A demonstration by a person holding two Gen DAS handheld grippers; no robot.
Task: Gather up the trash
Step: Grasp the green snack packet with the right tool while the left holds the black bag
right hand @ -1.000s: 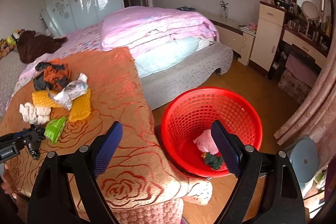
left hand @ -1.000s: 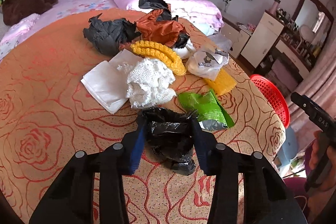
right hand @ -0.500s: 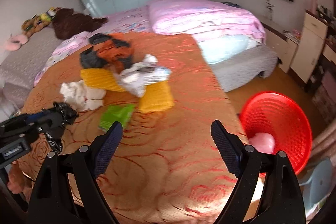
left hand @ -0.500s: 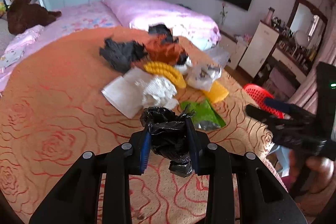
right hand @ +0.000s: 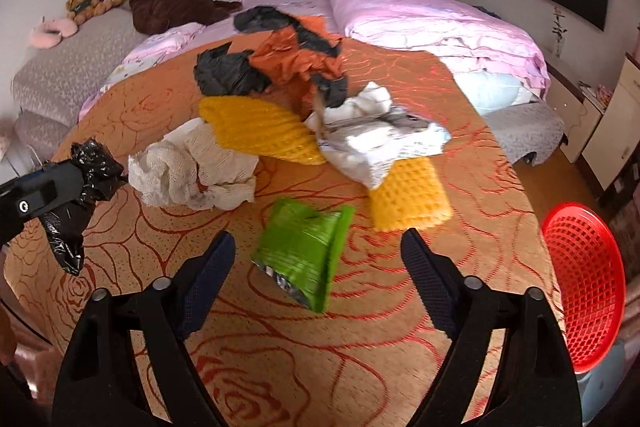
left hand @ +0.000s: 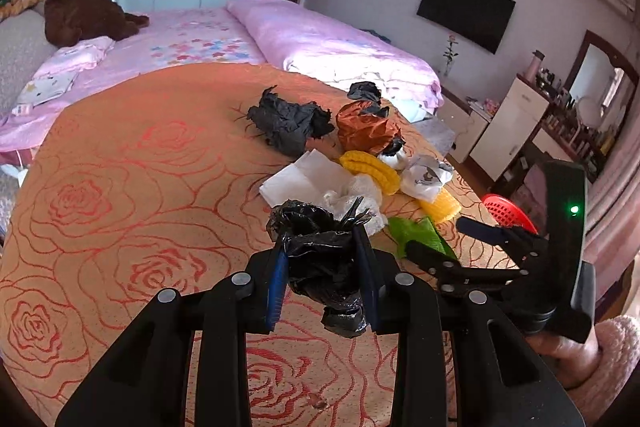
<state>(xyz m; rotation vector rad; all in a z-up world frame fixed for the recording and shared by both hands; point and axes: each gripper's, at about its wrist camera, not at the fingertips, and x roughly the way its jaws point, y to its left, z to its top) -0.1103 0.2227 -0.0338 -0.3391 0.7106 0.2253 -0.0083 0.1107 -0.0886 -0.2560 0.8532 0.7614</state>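
My left gripper (left hand: 322,267) is shut on a crumpled black plastic bag (left hand: 320,259) and holds it above the orange rose-patterned cover (left hand: 120,207); the bag also shows at the left of the right wrist view (right hand: 80,183). My right gripper (right hand: 316,267) is open and empty, low over the cover, with a green wrapper (right hand: 302,251) lying between its fingers; it also shows in the left wrist view (left hand: 448,239). A red mesh basket (right hand: 584,291) stands on the floor to the right, beyond the cover's edge.
A pile of trash lies ahead: white mesh cloth (right hand: 196,171), yellow mesh pieces (right hand: 260,131), a white printed bag (right hand: 380,143), orange foil (right hand: 296,59), black bags (right hand: 224,71). Behind is a pink bed (right hand: 420,15); a white cabinet (left hand: 504,131) stands right.
My left gripper has lifted the black bag off the cover. My right gripper has swung left from the basket and come down over the green wrapper.
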